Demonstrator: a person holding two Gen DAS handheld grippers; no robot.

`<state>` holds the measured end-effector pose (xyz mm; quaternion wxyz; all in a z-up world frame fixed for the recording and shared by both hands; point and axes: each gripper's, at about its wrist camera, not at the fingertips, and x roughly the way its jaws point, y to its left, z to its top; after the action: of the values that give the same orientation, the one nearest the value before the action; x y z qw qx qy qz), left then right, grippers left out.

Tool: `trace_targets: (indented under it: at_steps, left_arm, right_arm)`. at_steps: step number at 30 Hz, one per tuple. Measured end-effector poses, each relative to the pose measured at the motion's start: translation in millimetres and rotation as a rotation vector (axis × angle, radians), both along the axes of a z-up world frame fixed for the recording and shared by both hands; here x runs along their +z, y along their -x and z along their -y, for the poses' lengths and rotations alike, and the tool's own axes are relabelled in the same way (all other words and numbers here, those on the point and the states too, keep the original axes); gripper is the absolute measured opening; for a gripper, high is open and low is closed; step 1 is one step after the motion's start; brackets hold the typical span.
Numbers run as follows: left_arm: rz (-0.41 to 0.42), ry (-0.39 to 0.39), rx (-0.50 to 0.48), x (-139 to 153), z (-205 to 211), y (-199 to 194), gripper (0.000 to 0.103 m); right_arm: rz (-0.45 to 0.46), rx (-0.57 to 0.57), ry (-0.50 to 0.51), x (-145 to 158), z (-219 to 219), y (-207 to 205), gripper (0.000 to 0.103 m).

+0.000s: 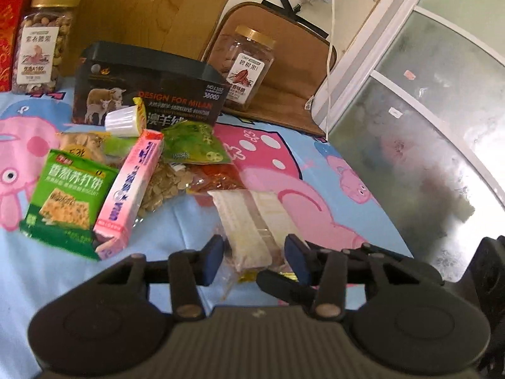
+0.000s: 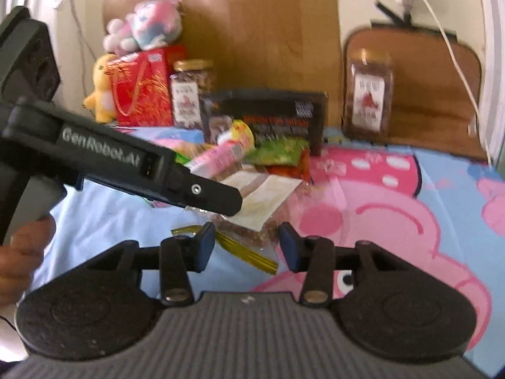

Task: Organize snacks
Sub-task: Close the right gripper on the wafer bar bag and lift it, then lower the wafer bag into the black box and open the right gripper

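Note:
A clear snack bag with a white label (image 1: 249, 221) lies on the cartoon bedsheet (image 1: 284, 170). My left gripper (image 1: 254, 257) is open, its blue pads either side of the bag's near end. Beyond lie a green biscuit box (image 1: 69, 202), a pink box (image 1: 129, 189), a seed bag (image 1: 164, 186), a green packet (image 1: 195, 145) and a black box (image 1: 148, 91). In the right wrist view my right gripper (image 2: 247, 246) is open just short of the same bag (image 2: 268, 199) and its gold twist tie (image 2: 249, 252). The left gripper's body (image 2: 126, 164) reaches in from the left.
Two nut jars stand at the back, one on the left (image 1: 44, 41) and one (image 1: 249, 66) on a brown cushion (image 1: 284, 72). A red gift bag (image 2: 142, 88) and plush toys (image 2: 142, 25) stand at the back left. A window (image 1: 426, 120) and a white cable (image 1: 331, 47) are on the right.

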<state>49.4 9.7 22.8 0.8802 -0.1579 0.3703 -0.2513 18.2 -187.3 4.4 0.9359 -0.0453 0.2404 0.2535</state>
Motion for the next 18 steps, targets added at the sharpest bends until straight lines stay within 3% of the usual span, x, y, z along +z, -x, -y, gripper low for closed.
trace_targets:
  at_steps: [7, 9, 14, 18]
  left_arm:
    - [-0.084, -0.002, 0.027, -26, -1, -11, 0.052]
    - [-0.086, -0.002, 0.019, -26, 0, -12, 0.043]
    - [-0.055, -0.020, 0.022, -16, 2, -8, 0.041]
    - [0.027, 0.016, 0.035, 15, -6, -3, 0.041]
  right_arm:
    - [-0.049, 0.017, 0.053, -18, -8, -2, 0.045]
    - [-0.047, 0.014, 0.051, -21, -7, 1, 0.050]
    - [-0.016, 0.000, 0.069, -21, -9, 6, 0.040]
    - [0.035, 0.003, 0.009, -4, -4, 8, 0.038]
